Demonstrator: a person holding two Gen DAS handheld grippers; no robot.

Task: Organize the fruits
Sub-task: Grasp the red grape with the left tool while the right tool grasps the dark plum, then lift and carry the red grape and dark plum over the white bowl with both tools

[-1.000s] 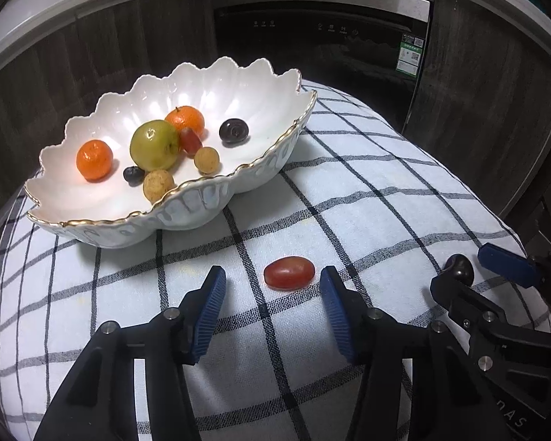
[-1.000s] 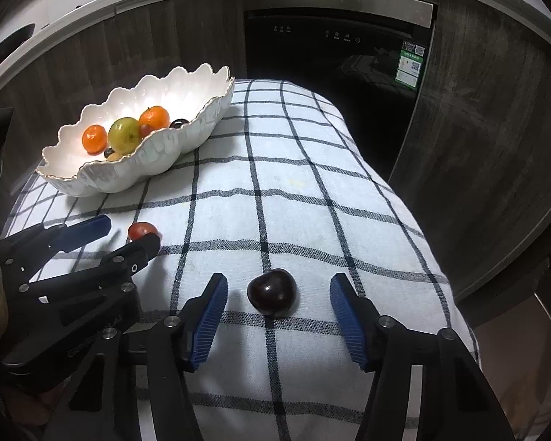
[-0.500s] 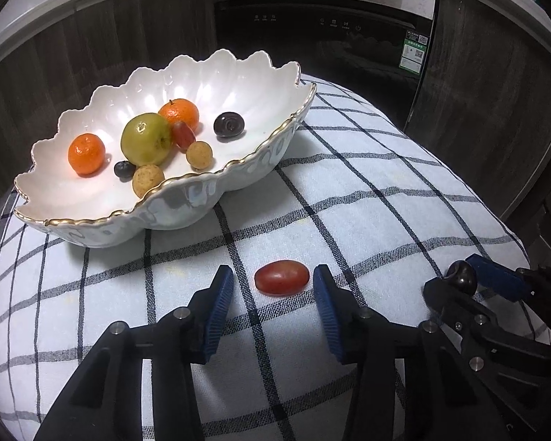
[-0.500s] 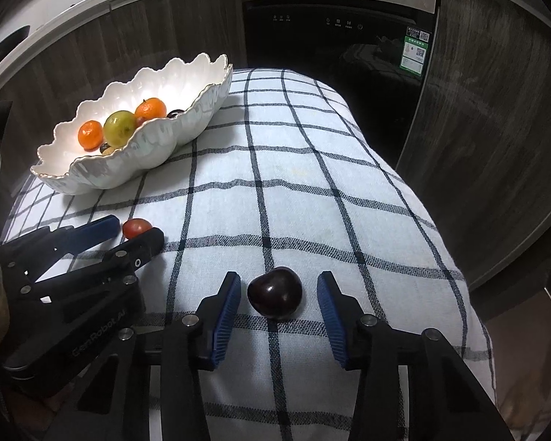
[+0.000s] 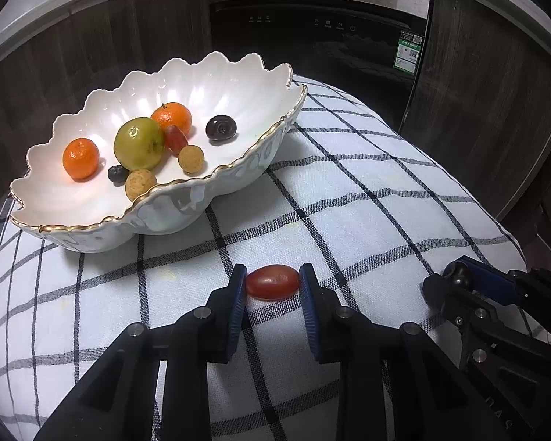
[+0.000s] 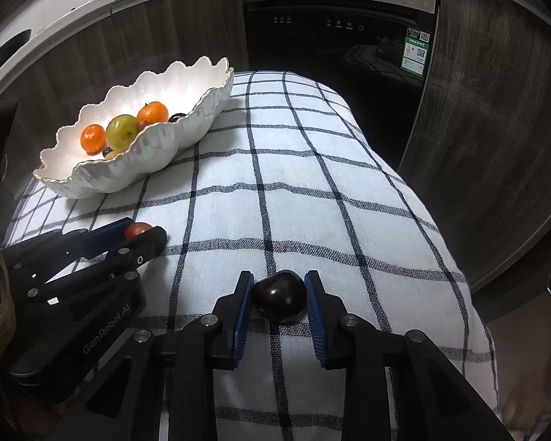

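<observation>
Nearest in the left wrist view, the left gripper (image 5: 272,283) has its blue pads (image 5: 237,294) against both ends of a red grape tomato (image 5: 272,282) that lies on the checked cloth (image 5: 349,198); the jaws are closing, and the fruit sits between them, pressed on either side. In the right wrist view the right gripper (image 6: 279,296) does likewise with a dark cherry (image 6: 279,296): its pads (image 6: 243,305) touch the fruit's two flanks, the jaws closing upon it while it rests on the cloth (image 6: 293,183).

The two grippers stand side by side, well apart. From the left view the right one shows at the lower right edge with the cherry (image 5: 458,275) at its tip; from the right view the left one lies at the lower left with the tomato (image 6: 137,229) peeping out between its fingers.

Farther back on the cloth stands a white scalloped bowl (image 5: 238,84) with a gilt rim. Within it lie two mandarins (image 5: 80,158), a green fruit (image 5: 139,143), a red grape-like fruit (image 5: 175,139) beside it, two tan longan-like fruits (image 5: 190,159), a small dark berry (image 5: 118,173) and another dark cherry (image 5: 221,127).

Beyond the table stands a black built-in appliance (image 5: 319,36) with a green label (image 5: 407,53), set between dark wood-grain cabinet fronts (image 5: 488,110) under a pale worktop.
</observation>
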